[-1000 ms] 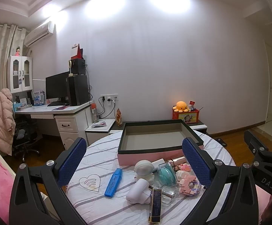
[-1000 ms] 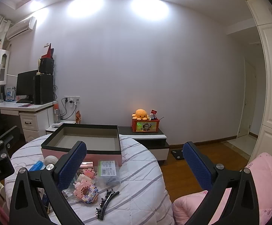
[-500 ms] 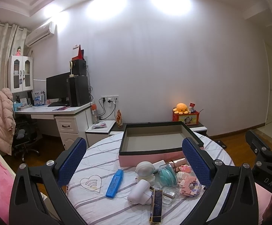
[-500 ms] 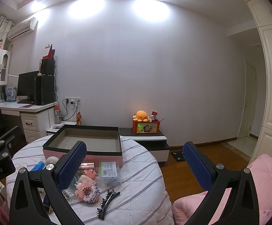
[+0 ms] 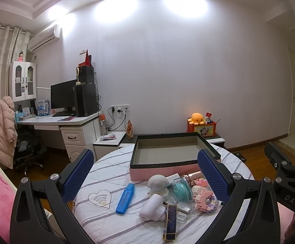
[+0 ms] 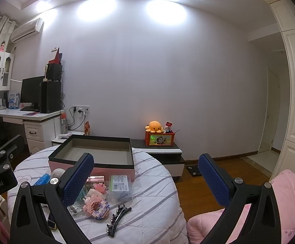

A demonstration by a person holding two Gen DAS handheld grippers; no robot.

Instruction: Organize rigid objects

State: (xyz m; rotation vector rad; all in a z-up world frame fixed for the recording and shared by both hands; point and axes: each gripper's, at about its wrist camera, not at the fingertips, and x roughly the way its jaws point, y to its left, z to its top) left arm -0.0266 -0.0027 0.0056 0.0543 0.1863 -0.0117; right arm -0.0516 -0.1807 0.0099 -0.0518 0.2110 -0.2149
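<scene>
Left wrist view: hovering above round table in white striped cloth [image 5: 110,174], nothing picked yet. Sitting at far side: empty pink-sided tray box with black rim [image 5: 174,154]. Lying in front of it, largest down: white rounded plastic gadget [image 5: 152,208], white dome-headed figurine [image 5: 158,184], teal round item in clear case [image 5: 181,191], pink brick-built toy [image 5: 206,199], blue highlighter pen [image 5: 125,198], dark gold-trimmed slim box [image 5: 170,221]. Holding left gripper [image 5: 145,174] wide open, empty. Holding right gripper [image 6: 146,179] wide open too, empty, pointing mostly past table edge.

Right wrist view also showing clear packet with green-white label [image 6: 120,187], rose-gold tube [image 6: 95,179], black hair clip [image 6: 118,217].

Probably approaching a first pick. Suggesting: taking isolated highlighter first, closing across its narrow width, lifting clear of the rim, lowering into a corner. Avoiding cluttered pile until thinned.

Reading "DAS" and "nRobot.AI" on gripper bodies. Packet label too small to read.
</scene>
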